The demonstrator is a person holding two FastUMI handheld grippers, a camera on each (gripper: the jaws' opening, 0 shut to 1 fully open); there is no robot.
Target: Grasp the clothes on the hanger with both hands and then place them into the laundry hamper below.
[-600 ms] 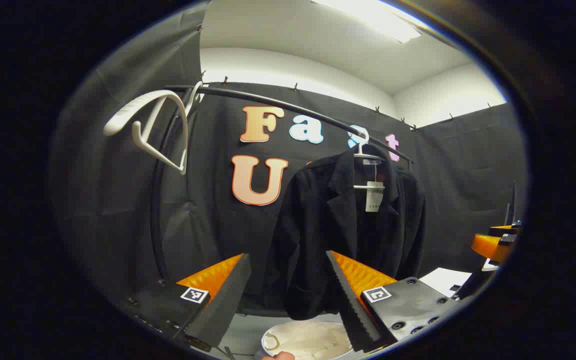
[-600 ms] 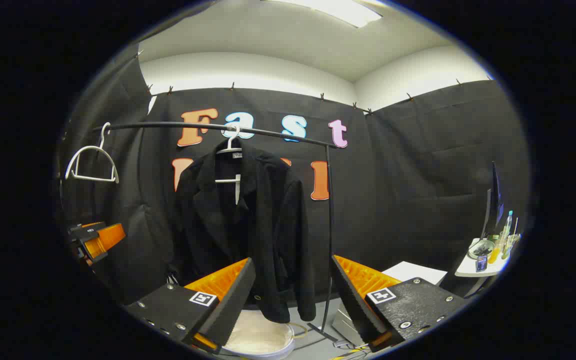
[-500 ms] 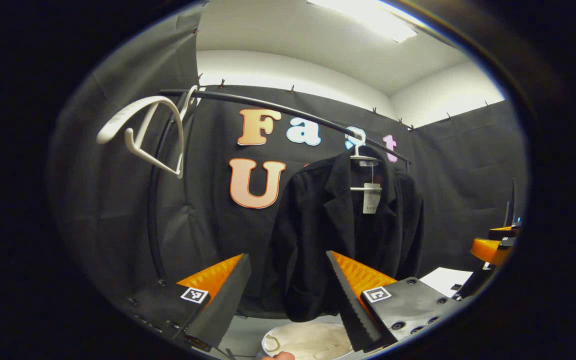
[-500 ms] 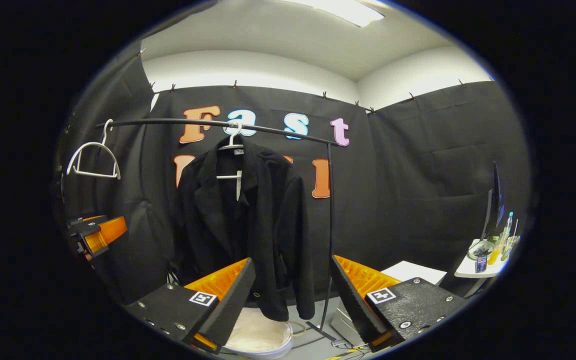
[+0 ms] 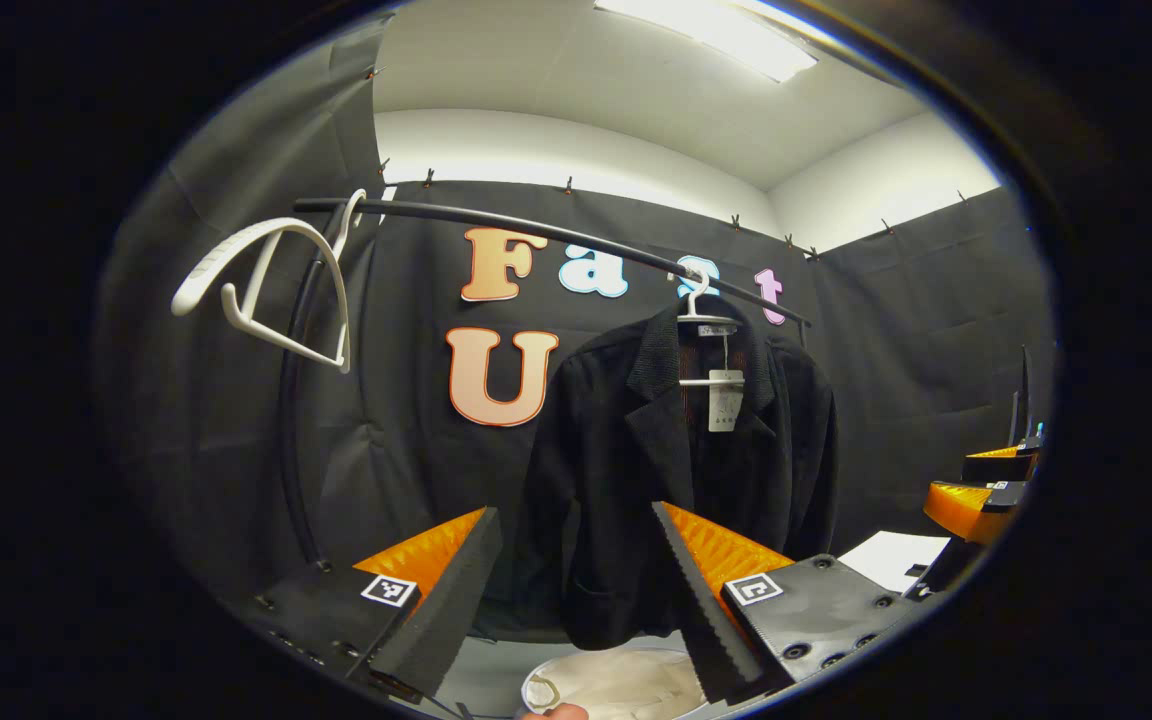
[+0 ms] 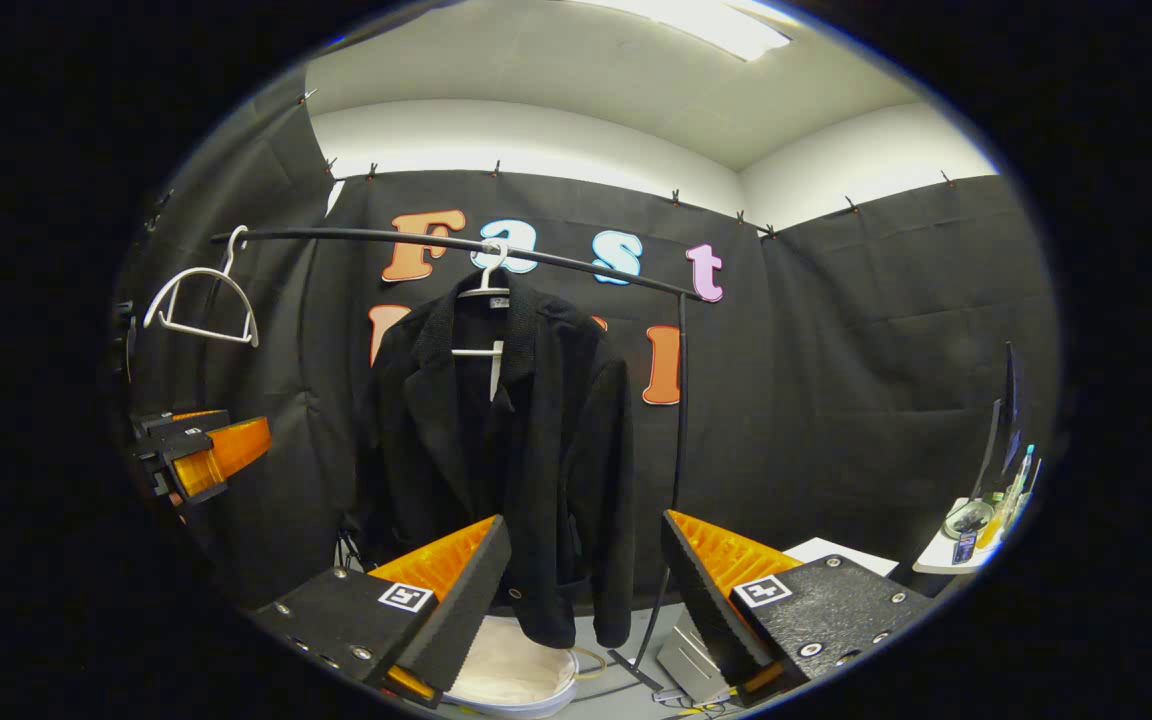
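Jacket: black woollen blazer (image 5: 676, 480) hanging on white plastic hanger (image 5: 701, 310) — untouched.
Hamper: round white laundry hamper (image 6: 516, 675) sitting below.
Left gripper (image 5: 576, 590): jaws gaping, empty.
Right gripper (image 6: 581, 600): jaws gaping — empty.

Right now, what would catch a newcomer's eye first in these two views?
The black jacket hanging on a white hanger from the black rail. Left along the rail hangs an empty white hanger. Below the jacket, on the floor, sits the pale laundry hamper.
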